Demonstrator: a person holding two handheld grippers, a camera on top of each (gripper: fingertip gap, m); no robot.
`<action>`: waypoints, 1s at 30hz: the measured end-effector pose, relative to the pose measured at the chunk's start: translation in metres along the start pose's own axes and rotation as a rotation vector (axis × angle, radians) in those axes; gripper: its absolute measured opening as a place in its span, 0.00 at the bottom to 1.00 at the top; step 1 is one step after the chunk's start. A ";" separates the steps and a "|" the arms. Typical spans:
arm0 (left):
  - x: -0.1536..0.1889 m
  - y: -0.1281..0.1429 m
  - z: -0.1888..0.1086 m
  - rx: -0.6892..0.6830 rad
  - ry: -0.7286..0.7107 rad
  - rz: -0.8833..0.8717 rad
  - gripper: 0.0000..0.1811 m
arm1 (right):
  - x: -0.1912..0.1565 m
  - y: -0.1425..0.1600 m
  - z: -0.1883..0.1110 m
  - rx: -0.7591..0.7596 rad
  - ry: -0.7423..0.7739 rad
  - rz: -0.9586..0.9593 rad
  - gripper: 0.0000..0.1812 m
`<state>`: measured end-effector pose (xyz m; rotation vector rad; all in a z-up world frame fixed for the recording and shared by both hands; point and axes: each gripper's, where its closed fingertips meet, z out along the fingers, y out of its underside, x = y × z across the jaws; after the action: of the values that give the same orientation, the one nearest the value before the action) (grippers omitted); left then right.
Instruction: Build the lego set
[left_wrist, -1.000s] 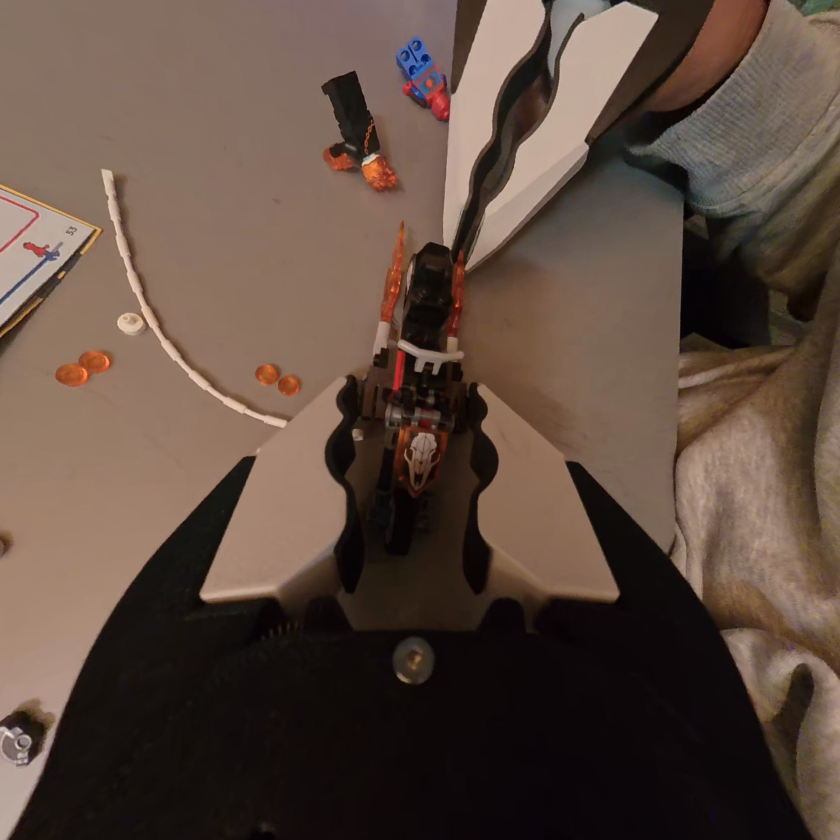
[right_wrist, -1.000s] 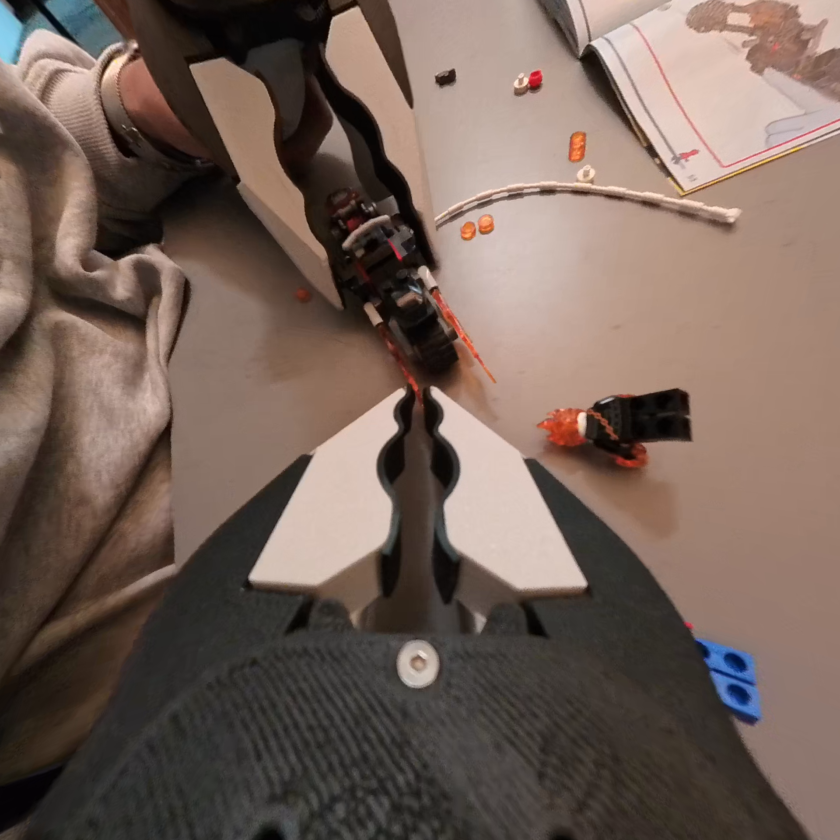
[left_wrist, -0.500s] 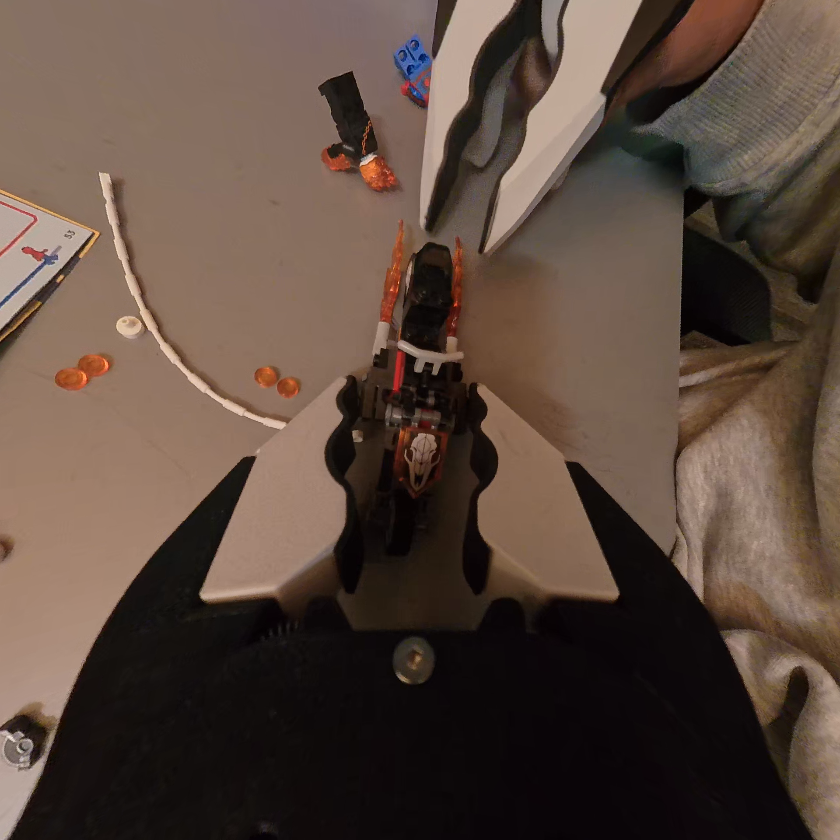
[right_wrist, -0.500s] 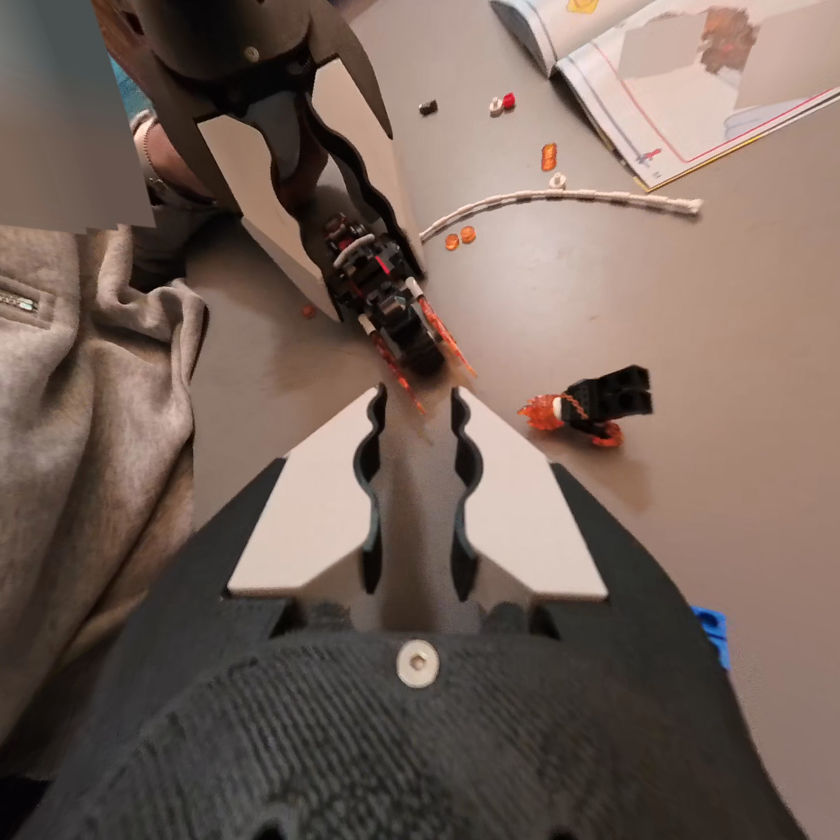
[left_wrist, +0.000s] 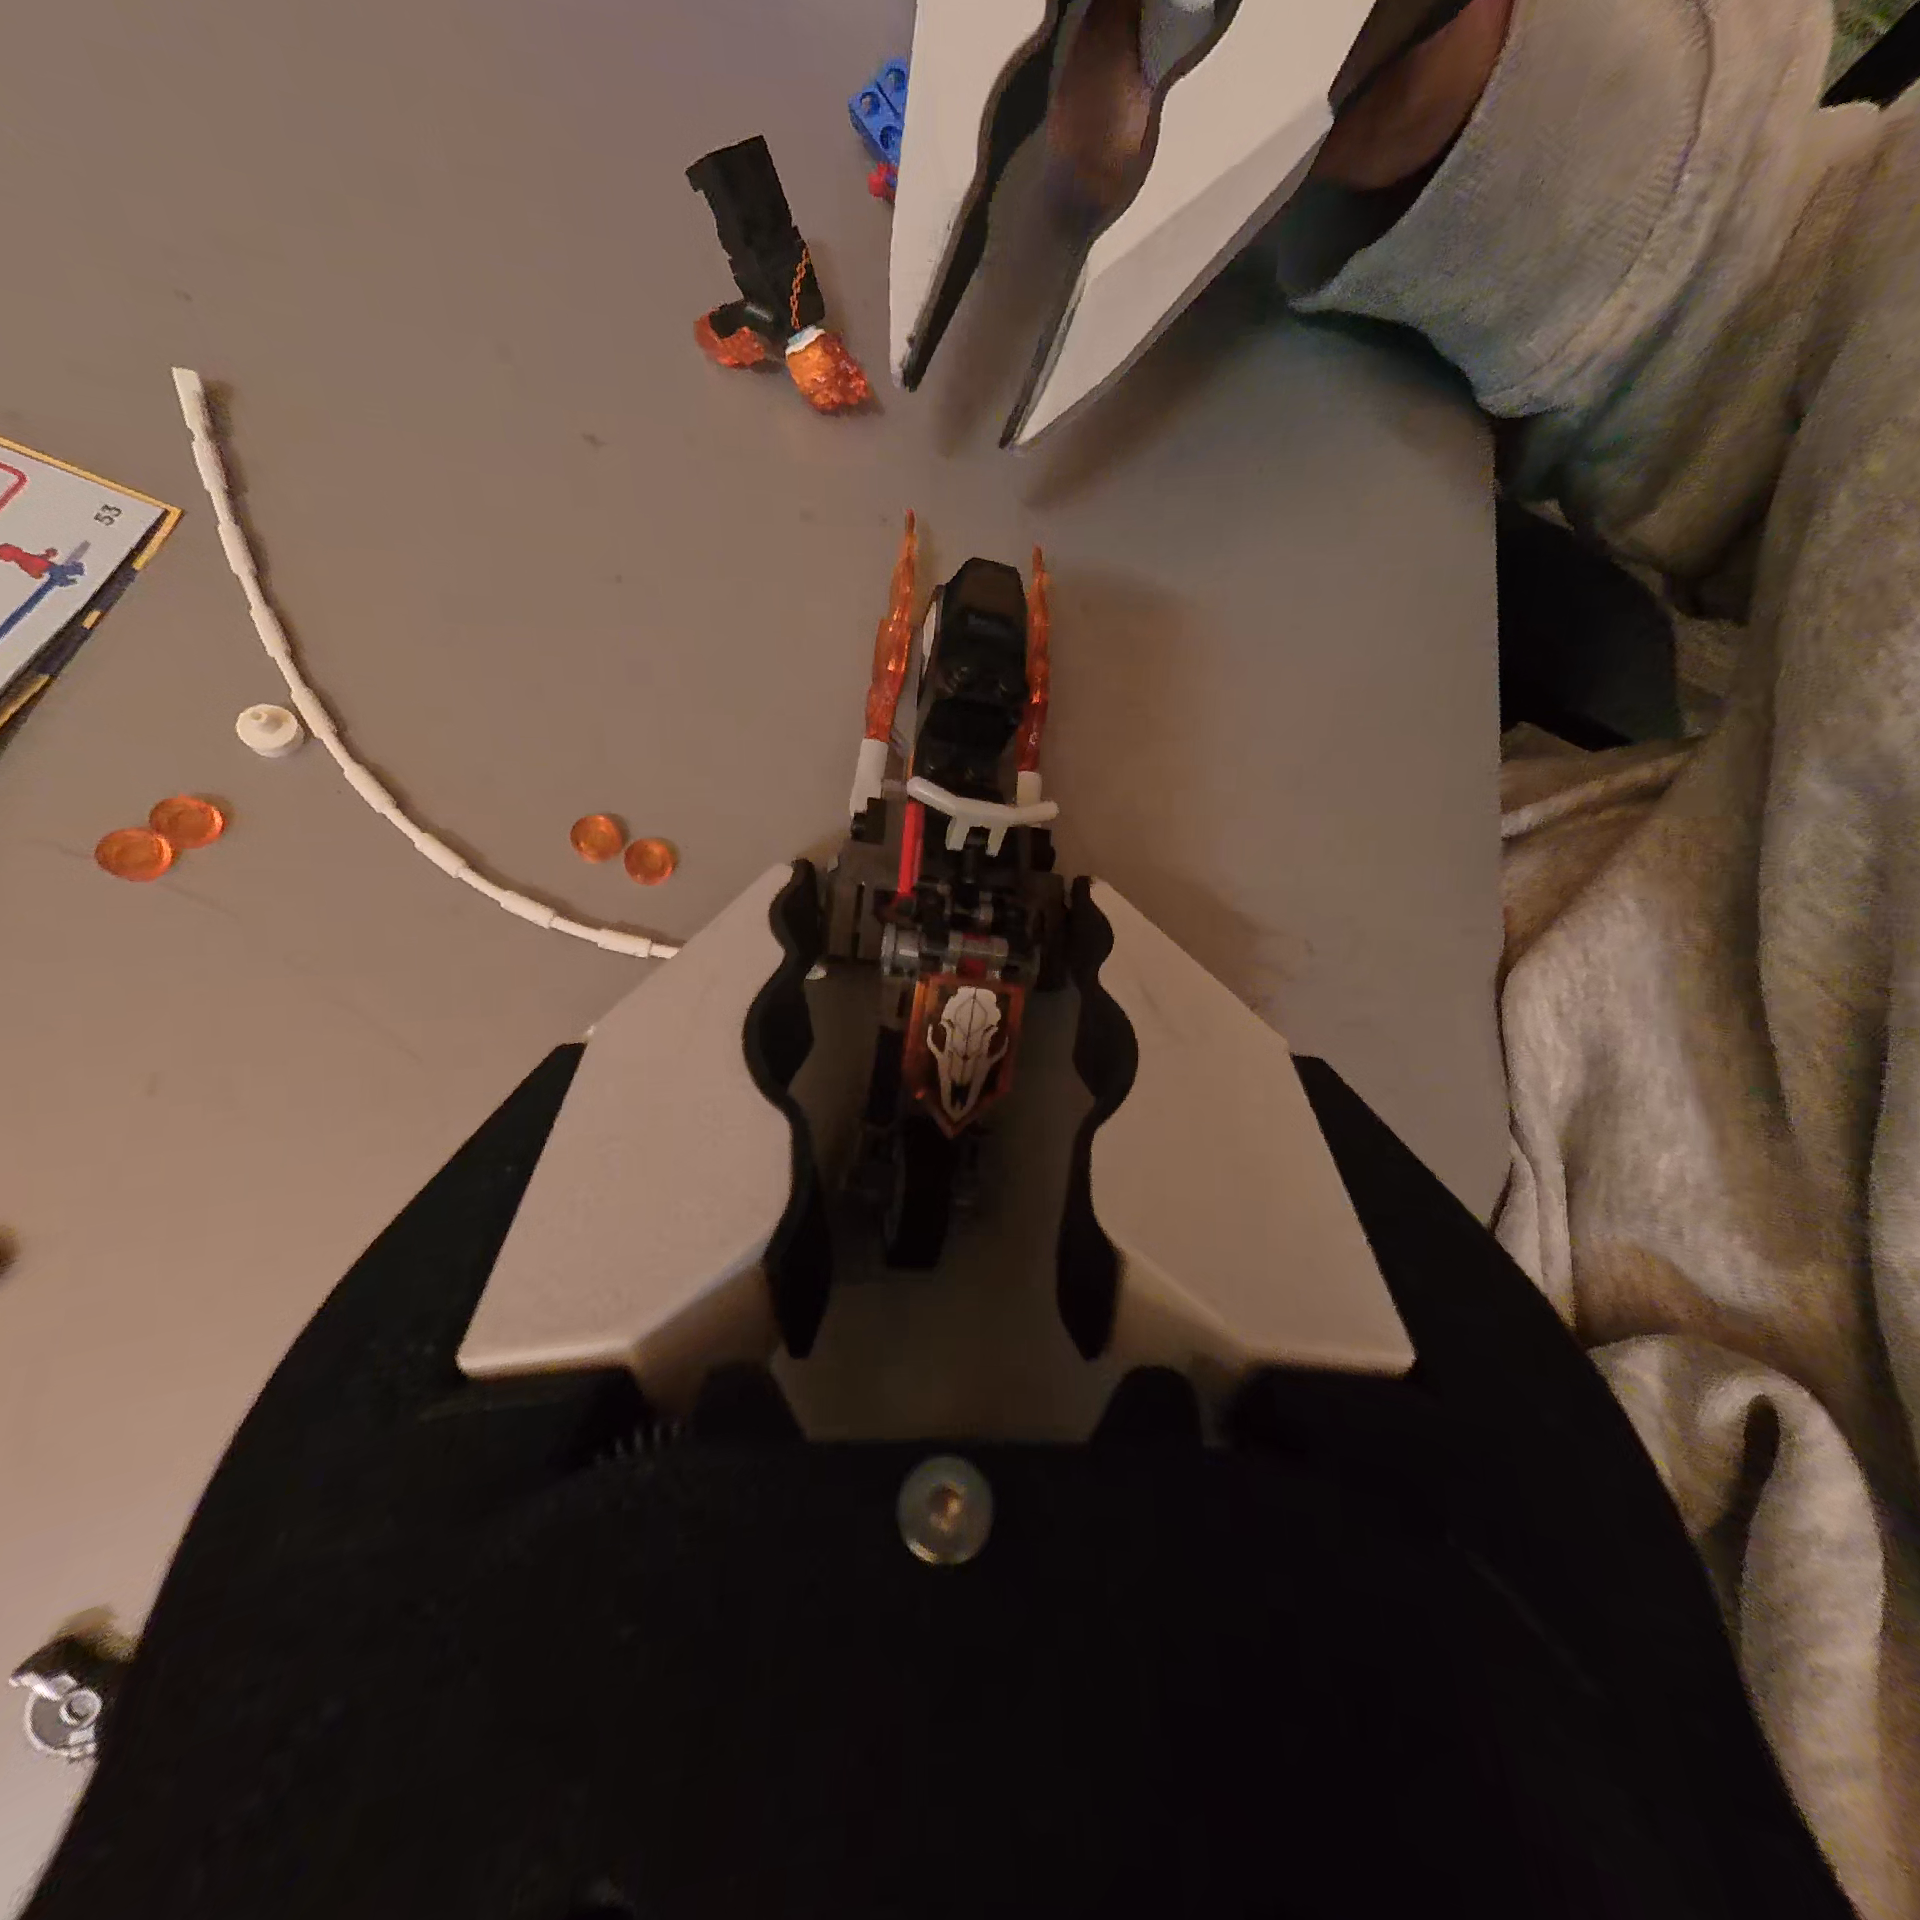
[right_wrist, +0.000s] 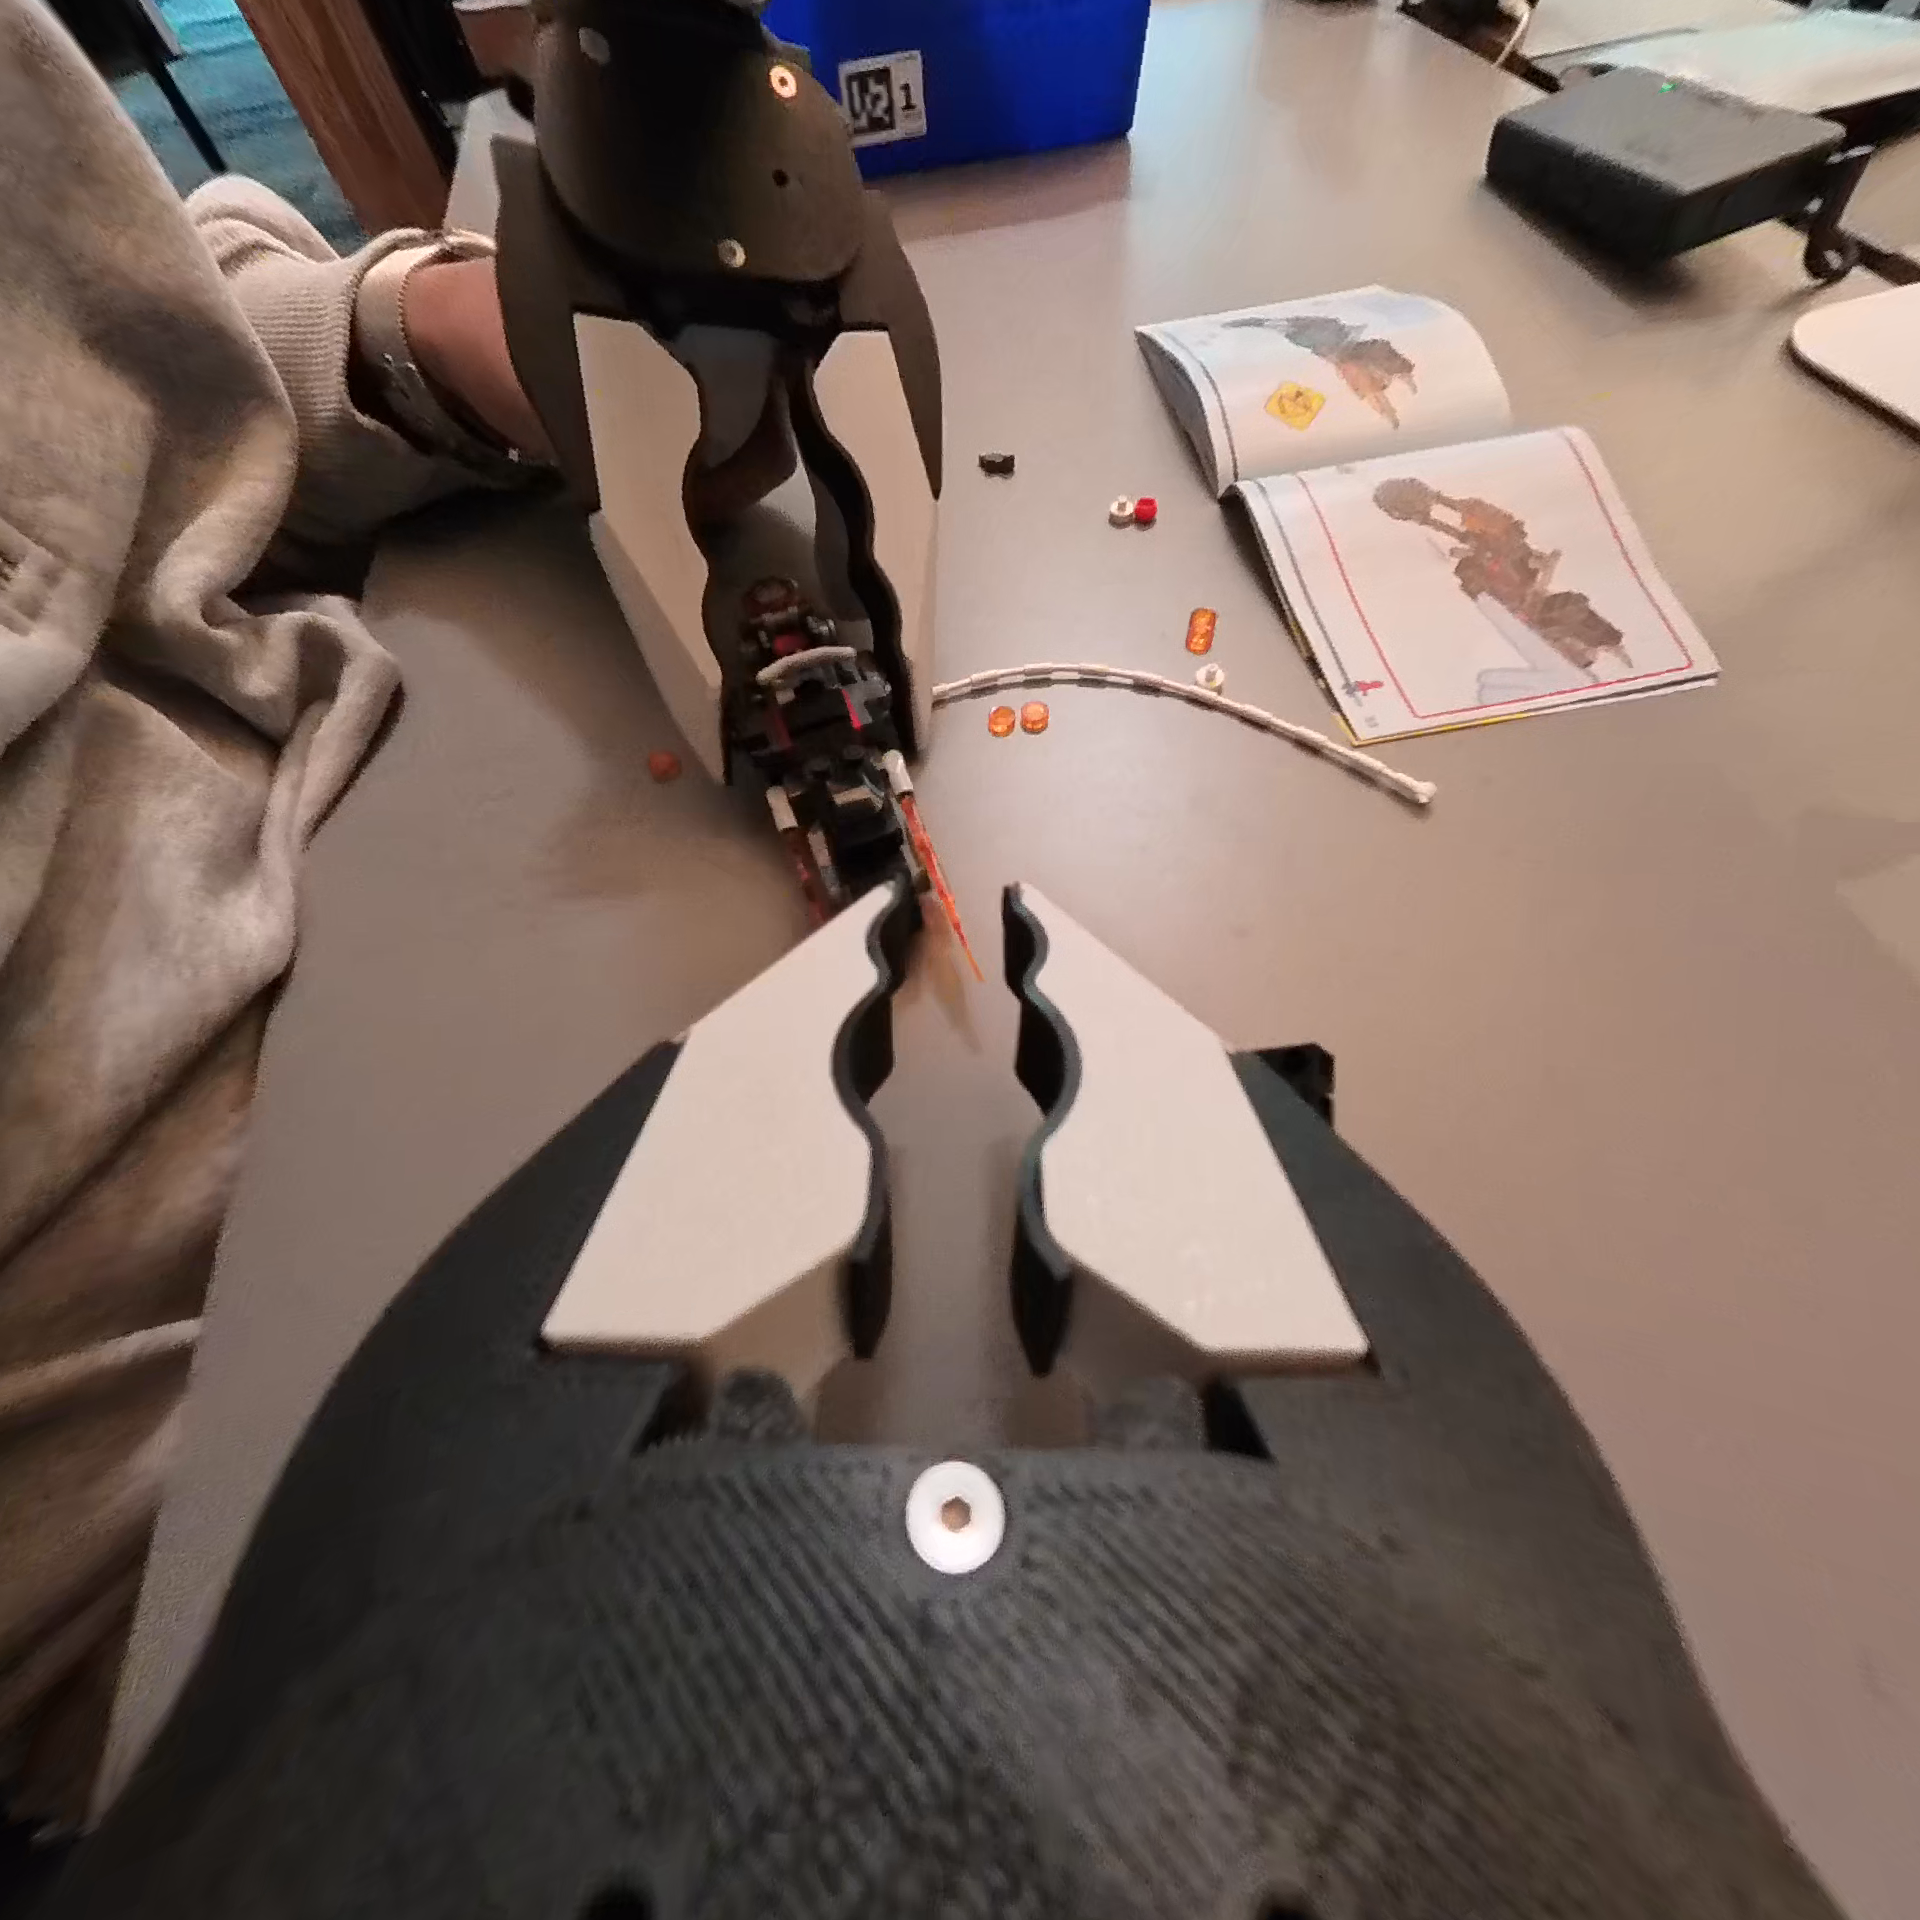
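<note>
A black lego motorbike with orange flame pieces and a skull shield stands on the grey table. My left gripper is shut on its front half; the rear sticks out past the fingertips. It also shows in the right wrist view, held by the left gripper. My right gripper is open and empty, just short of the bike's rear flames. In the left wrist view the right gripper hangs beyond the bike's tail, apart from it. A black minifigure with a flame head lies beside it.
A white chain piece, orange round studs and a white stud lie left of the bike. An open instruction booklet, a blue bin and a black box stand farther off. A grey sleeve lies past the table edge. Tip to tip, the grippers are about 8 cm apart. It is some 9 cm from my left tips to the white chain piece. My right wrist view looks at it from another angle.
My right gripper was shut at the bike's rear flame; it has opened and drawn back from the bike. My left gripper still holds the bike in the same place.
</note>
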<state>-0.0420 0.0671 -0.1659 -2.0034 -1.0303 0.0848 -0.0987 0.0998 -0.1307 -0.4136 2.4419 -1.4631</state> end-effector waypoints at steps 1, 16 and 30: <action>0.000 0.000 0.000 0.001 0.003 -0.002 0.26 | 0.001 0.001 0.000 -0.004 0.009 -0.010 0.09; 0.001 0.000 0.000 0.001 0.018 -0.012 0.26 | 0.008 0.015 0.012 -0.116 0.030 -0.049 0.12; 0.002 0.000 0.001 -0.004 0.017 0.002 0.26 | 0.004 0.019 0.022 -0.168 0.009 -0.107 0.07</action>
<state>-0.0412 0.0687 -0.1661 -2.0055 -1.0182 0.0666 -0.0962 0.0896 -0.1580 -0.5821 2.5968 -1.3057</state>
